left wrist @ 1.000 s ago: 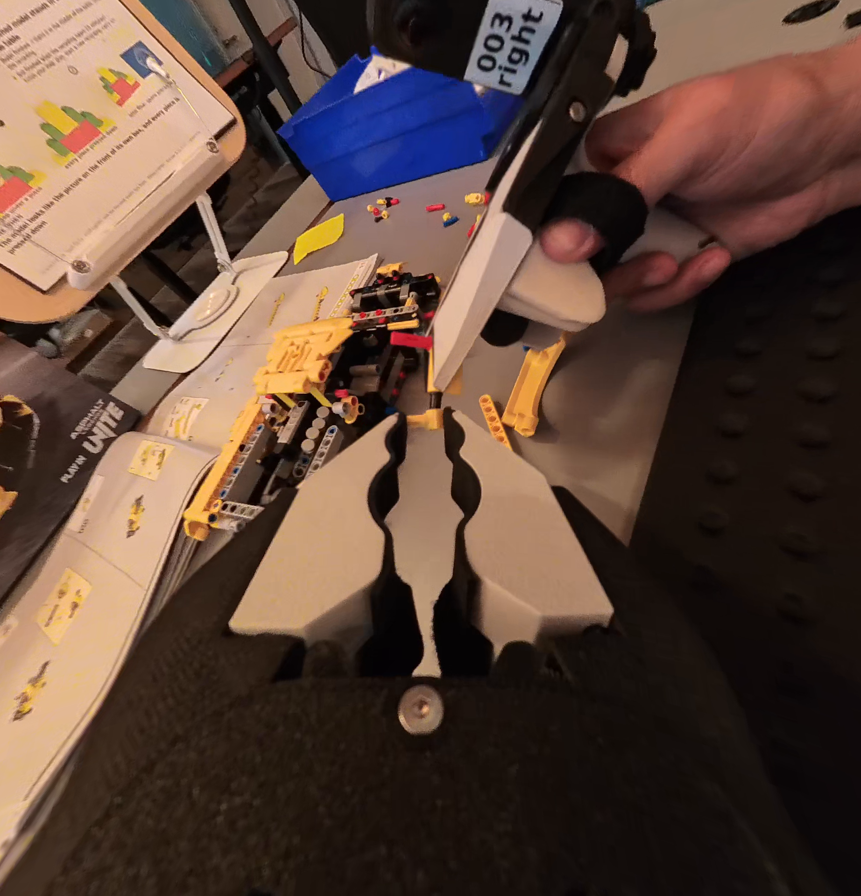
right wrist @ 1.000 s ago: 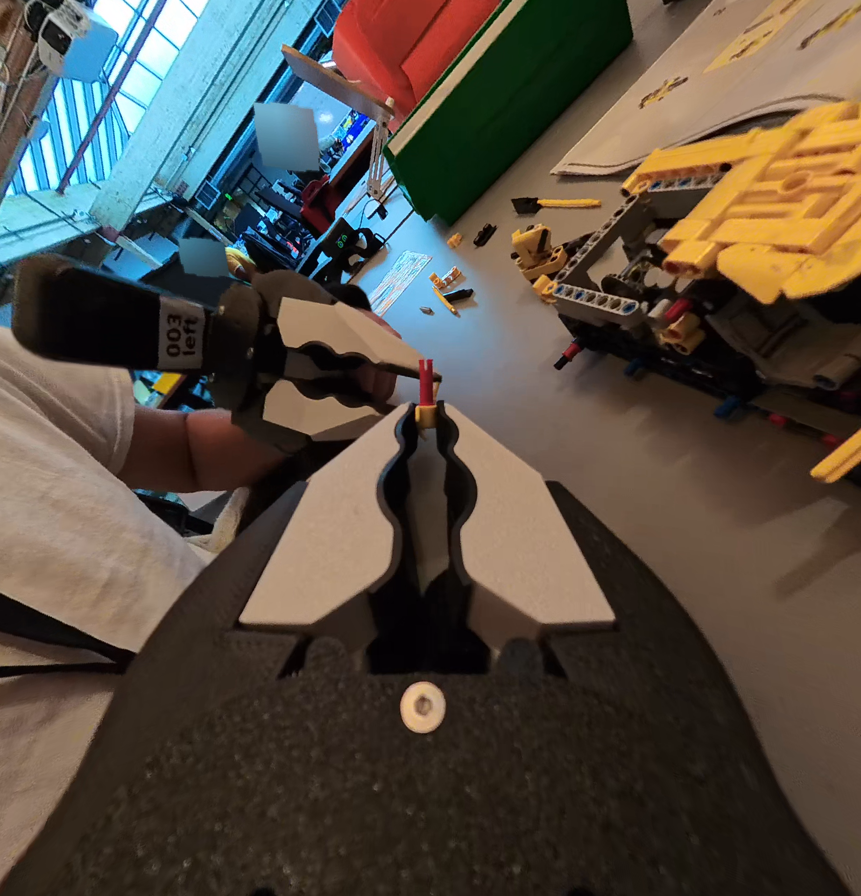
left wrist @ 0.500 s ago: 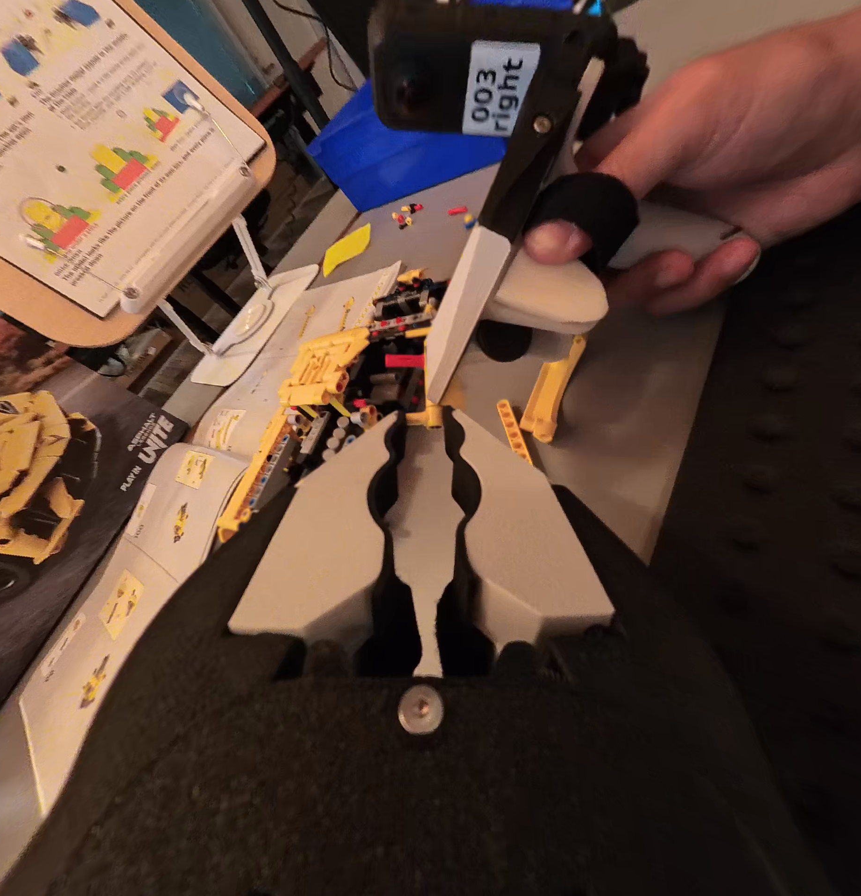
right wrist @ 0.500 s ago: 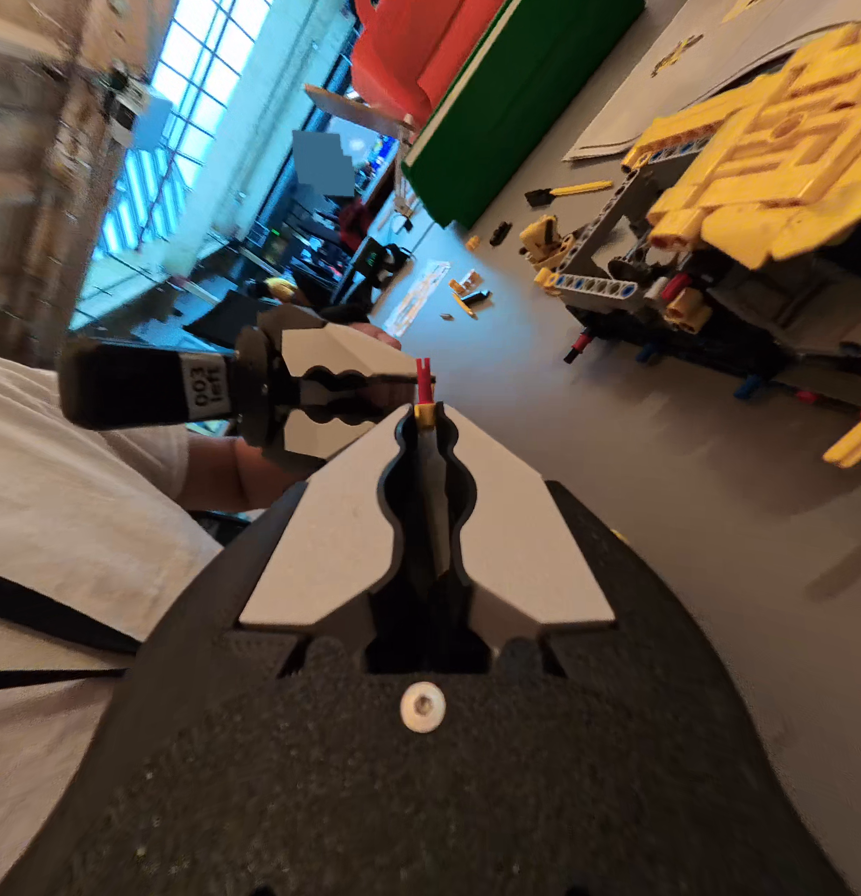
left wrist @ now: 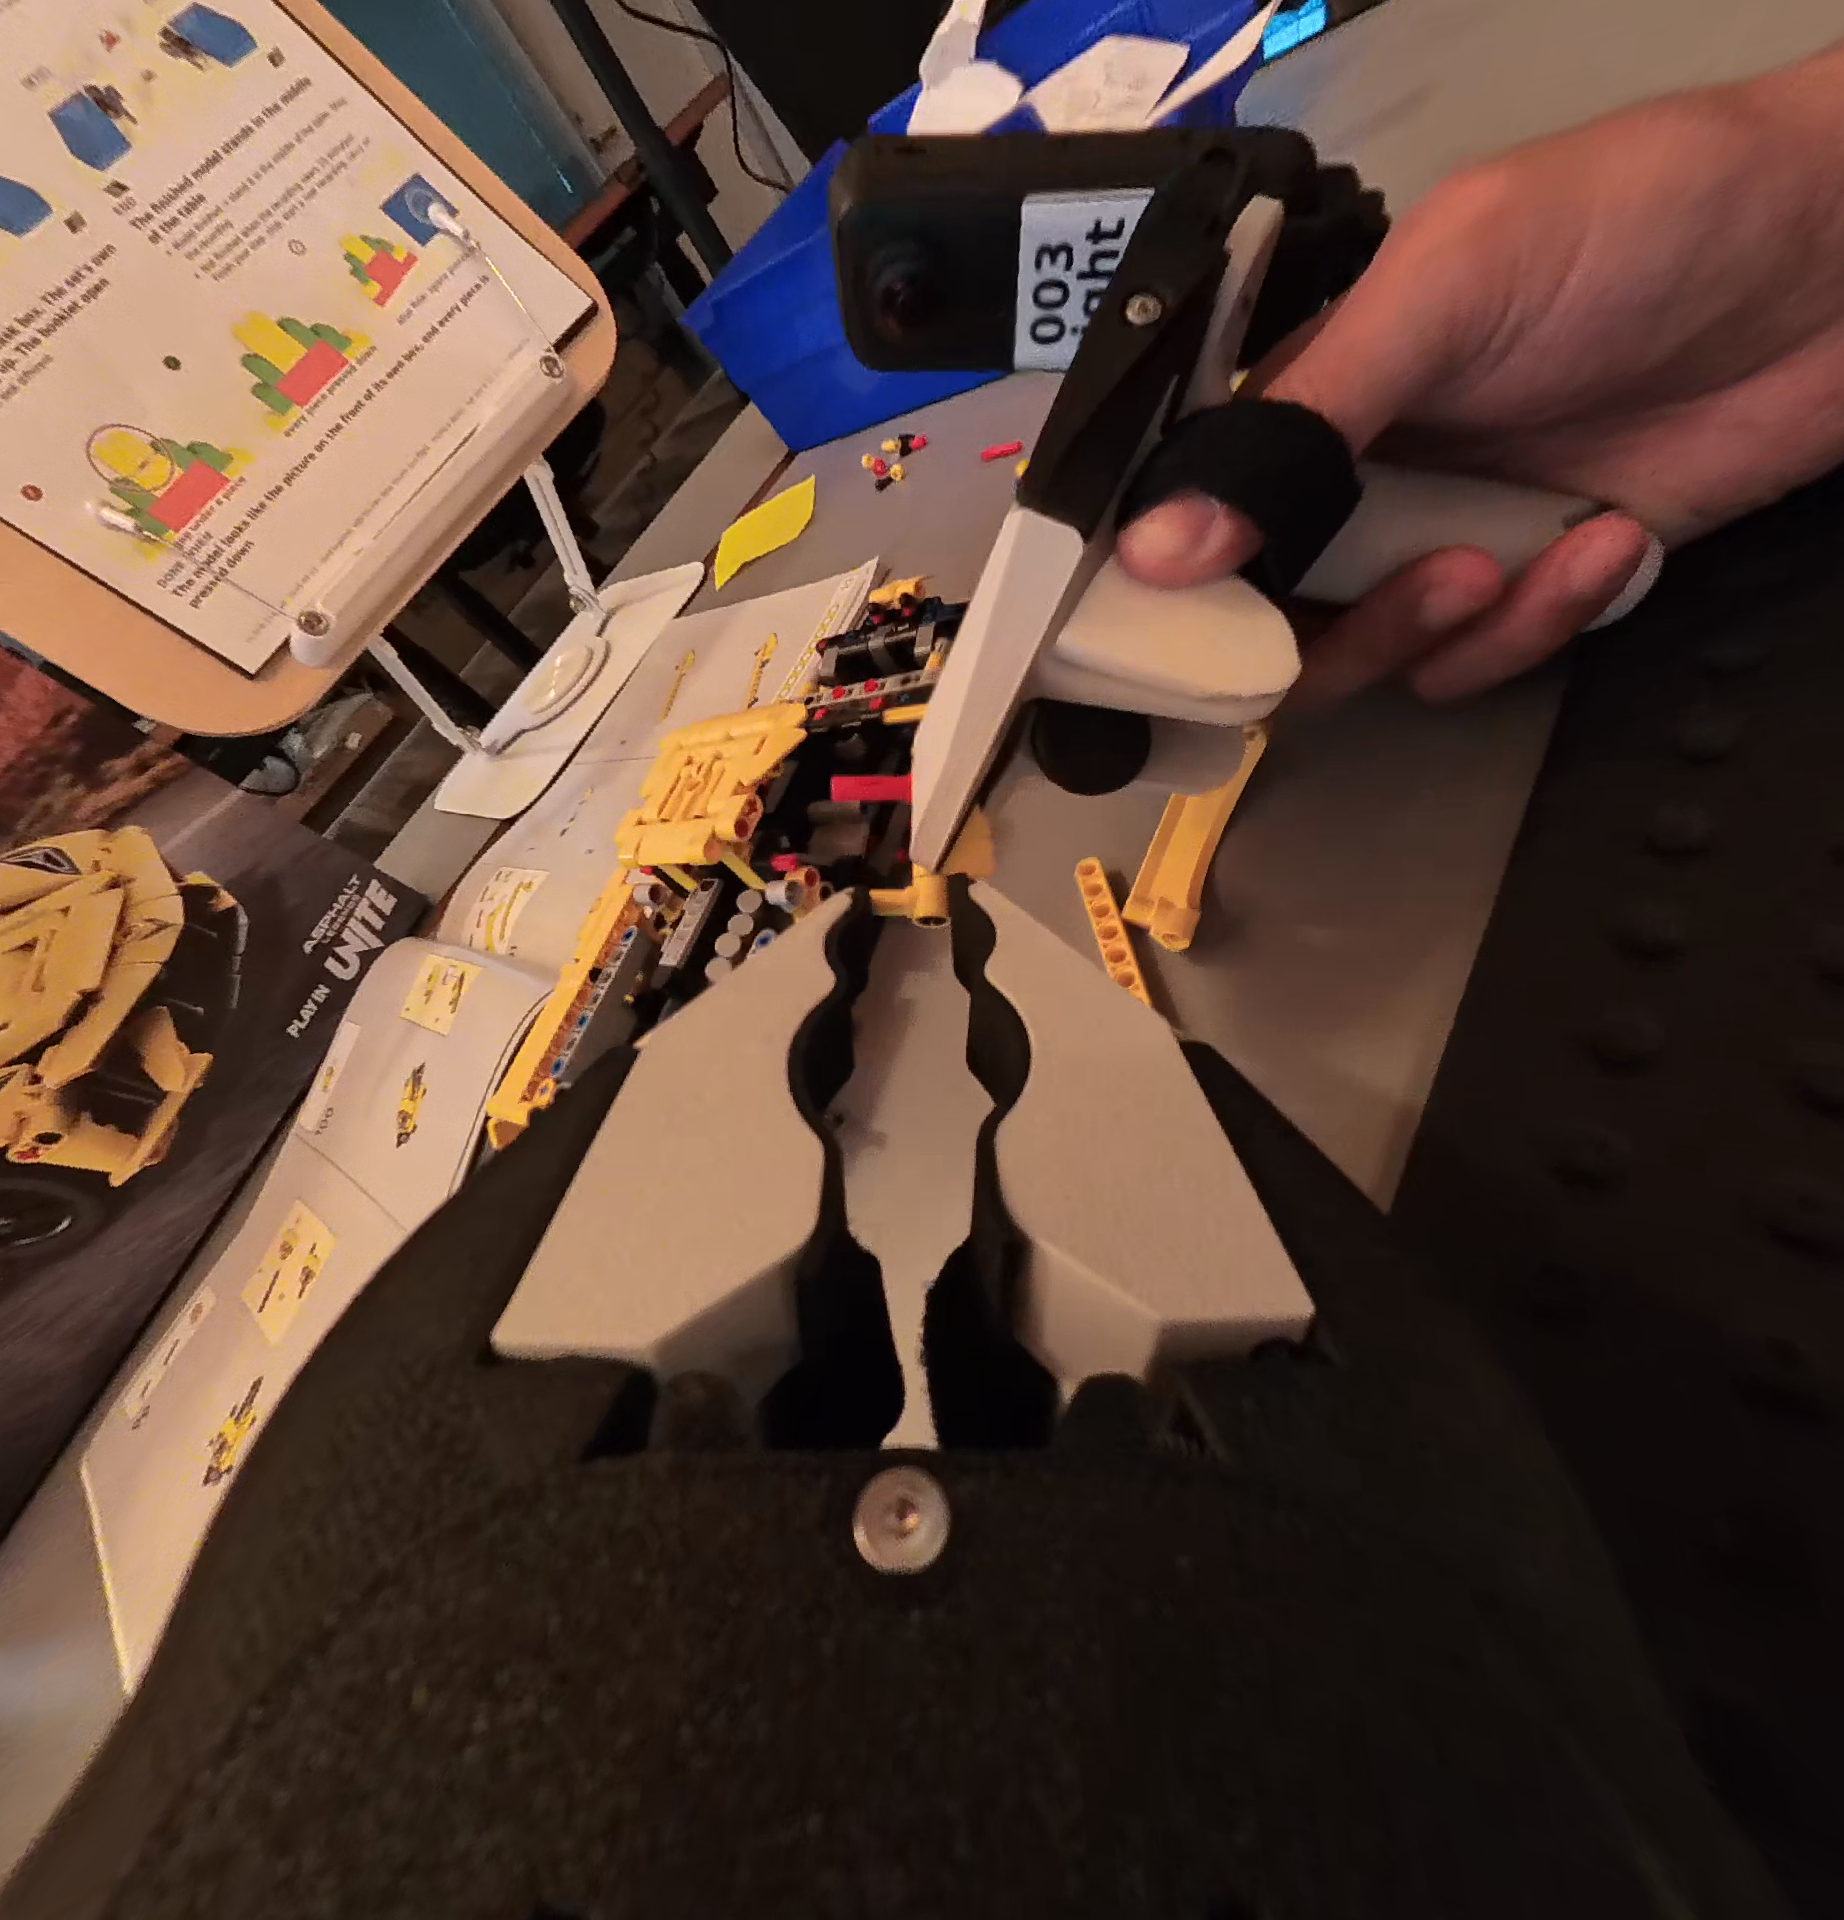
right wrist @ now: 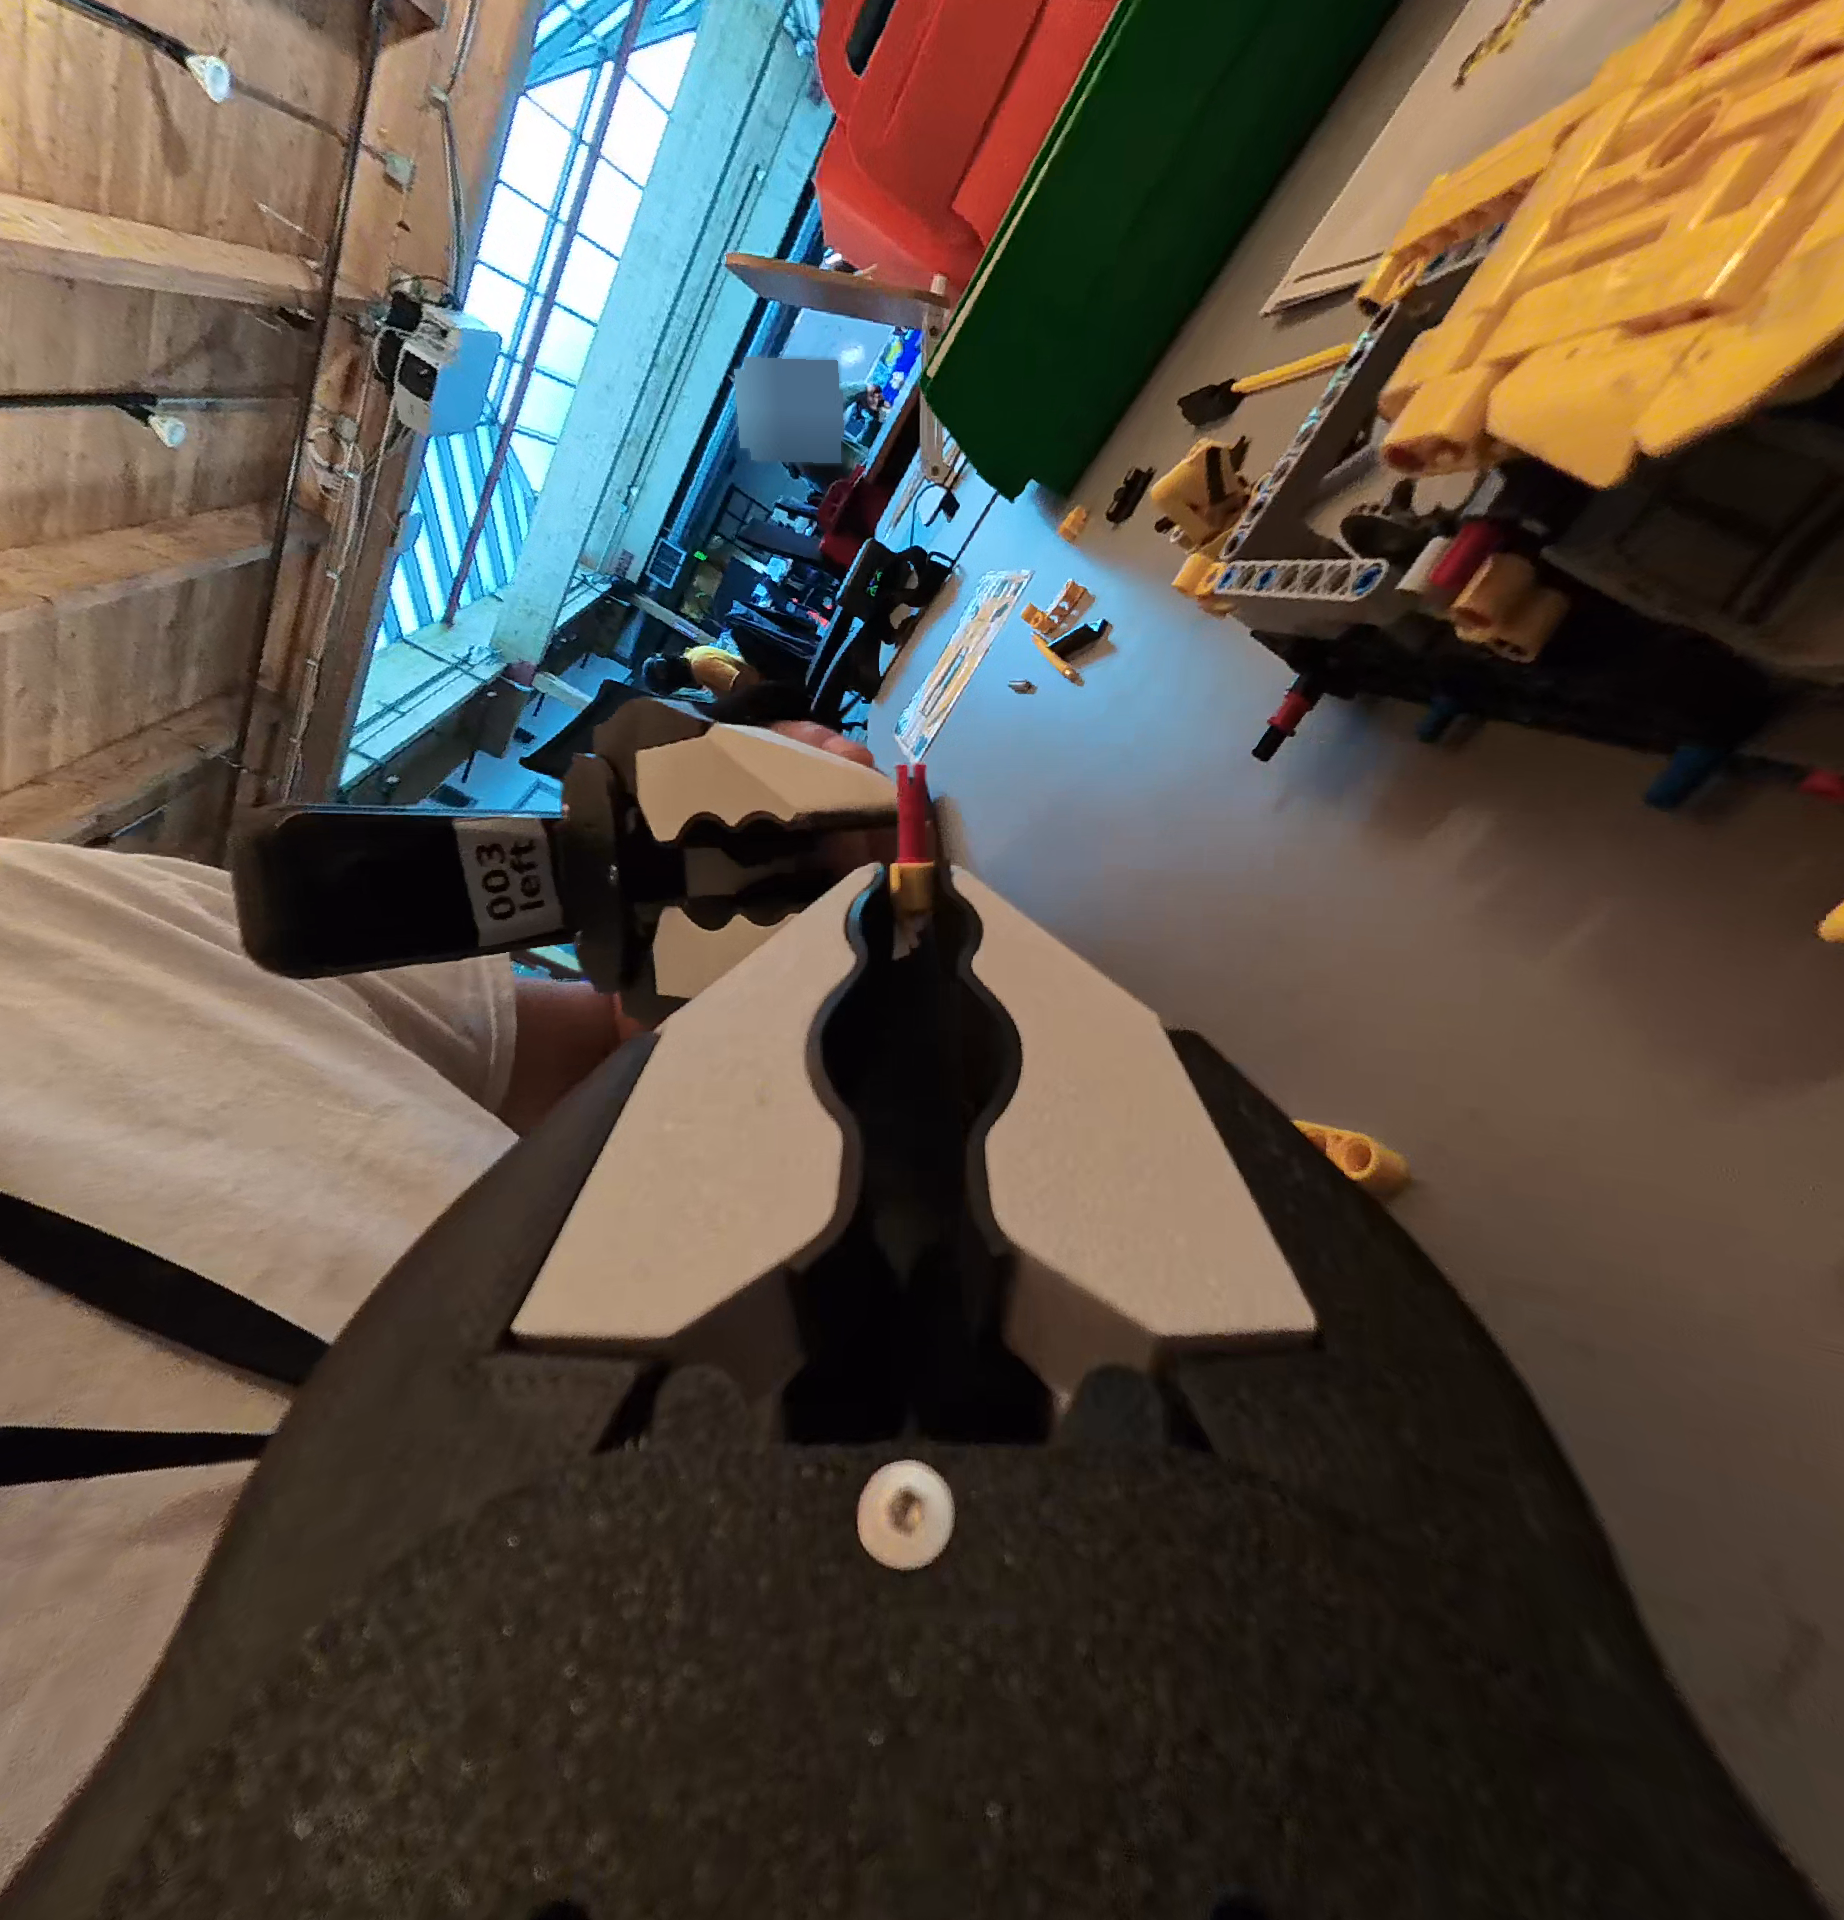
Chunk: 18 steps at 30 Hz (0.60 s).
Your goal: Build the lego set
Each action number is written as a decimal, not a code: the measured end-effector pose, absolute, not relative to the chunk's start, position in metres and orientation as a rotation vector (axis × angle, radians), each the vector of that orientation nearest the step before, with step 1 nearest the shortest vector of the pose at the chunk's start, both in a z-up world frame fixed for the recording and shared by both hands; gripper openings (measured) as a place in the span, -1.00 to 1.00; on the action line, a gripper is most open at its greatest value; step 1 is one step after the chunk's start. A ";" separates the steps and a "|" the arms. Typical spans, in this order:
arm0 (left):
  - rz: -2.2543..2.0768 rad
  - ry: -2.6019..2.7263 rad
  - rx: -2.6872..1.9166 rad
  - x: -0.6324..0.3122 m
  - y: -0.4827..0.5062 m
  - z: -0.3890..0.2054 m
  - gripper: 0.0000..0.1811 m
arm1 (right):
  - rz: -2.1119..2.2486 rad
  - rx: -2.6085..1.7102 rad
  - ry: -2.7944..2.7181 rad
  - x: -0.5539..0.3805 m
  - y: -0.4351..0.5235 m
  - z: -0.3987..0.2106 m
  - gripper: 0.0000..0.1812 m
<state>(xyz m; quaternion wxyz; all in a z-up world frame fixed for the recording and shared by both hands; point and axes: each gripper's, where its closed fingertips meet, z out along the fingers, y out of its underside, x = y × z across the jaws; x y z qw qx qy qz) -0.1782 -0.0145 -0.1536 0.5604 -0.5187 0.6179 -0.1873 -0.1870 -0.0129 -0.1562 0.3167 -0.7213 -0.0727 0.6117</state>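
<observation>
Small sub-assembly step, by the look of it. A yellow connector (left wrist: 926, 900) is pinched in the closed left gripper (left wrist: 913, 906); a red axle (right wrist: 911, 821) is clamped in the right gripper (right wrist: 913, 883), meeting mid-air. Careful alignment is needed next. The half-built car (left wrist: 731, 831) sits beyond on the table (left wrist: 1344, 935).

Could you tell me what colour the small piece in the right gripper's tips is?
Yellow connector, red pin; clearest in right wrist view.
</observation>
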 end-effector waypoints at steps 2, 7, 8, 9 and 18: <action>-0.421 1.454 -1.223 -0.178 -0.013 -0.154 -0.85 | 1.597 -1.905 -0.190 -0.187 -0.012 -0.157 -0.93; -0.378 1.466 -1.225 -0.178 -0.011 -0.158 -0.85 | 1.520 -1.931 -0.194 -0.187 -0.009 -0.161 -0.93; -0.383 1.466 -1.225 -0.178 -0.010 -0.157 -0.85 | 1.508 -1.931 -0.201 -0.187 -0.009 -0.160 -0.93; -0.392 1.459 -1.218 -0.177 -0.011 -0.155 -0.85 | 1.533 -1.916 -0.199 -0.186 -0.009 -0.158 -0.93; -0.537 1.411 -1.276 -0.179 -0.004 -0.151 -0.84 | 1.491 -1.820 -0.164 -0.173 -0.001 -0.149 -0.77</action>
